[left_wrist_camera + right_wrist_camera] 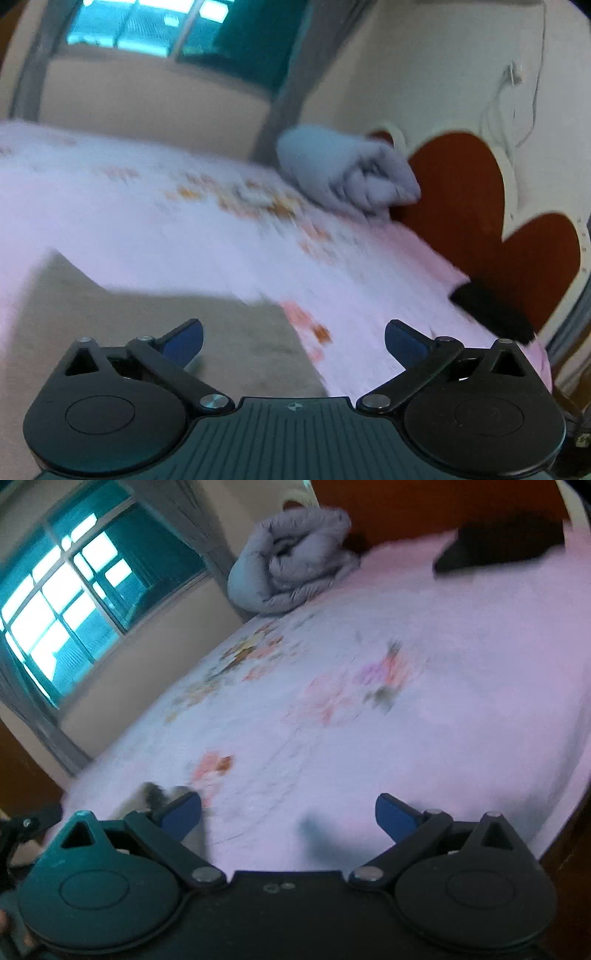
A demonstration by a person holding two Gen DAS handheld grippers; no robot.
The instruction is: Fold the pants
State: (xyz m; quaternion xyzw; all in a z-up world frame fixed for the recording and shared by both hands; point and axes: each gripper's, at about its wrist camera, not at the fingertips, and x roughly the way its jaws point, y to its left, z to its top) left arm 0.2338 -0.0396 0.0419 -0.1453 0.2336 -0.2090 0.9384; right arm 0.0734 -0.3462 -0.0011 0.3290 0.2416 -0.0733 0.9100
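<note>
both tools are released and empty: left tool [293, 341], right tool [288, 818]. a tan cloth [147, 317], probably the pants, lies flat on the bed [184, 221] at lower left; fold state unclear through blur

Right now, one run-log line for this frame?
left gripper: open, empty | right gripper: open, empty | dark folded garment: on bed near headboard | frames blurred

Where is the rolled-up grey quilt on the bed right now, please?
The grey quilt lies at the far end of the bed, against the red headboard, on the window side. A flat black item lies further right along the headboard.
</note>
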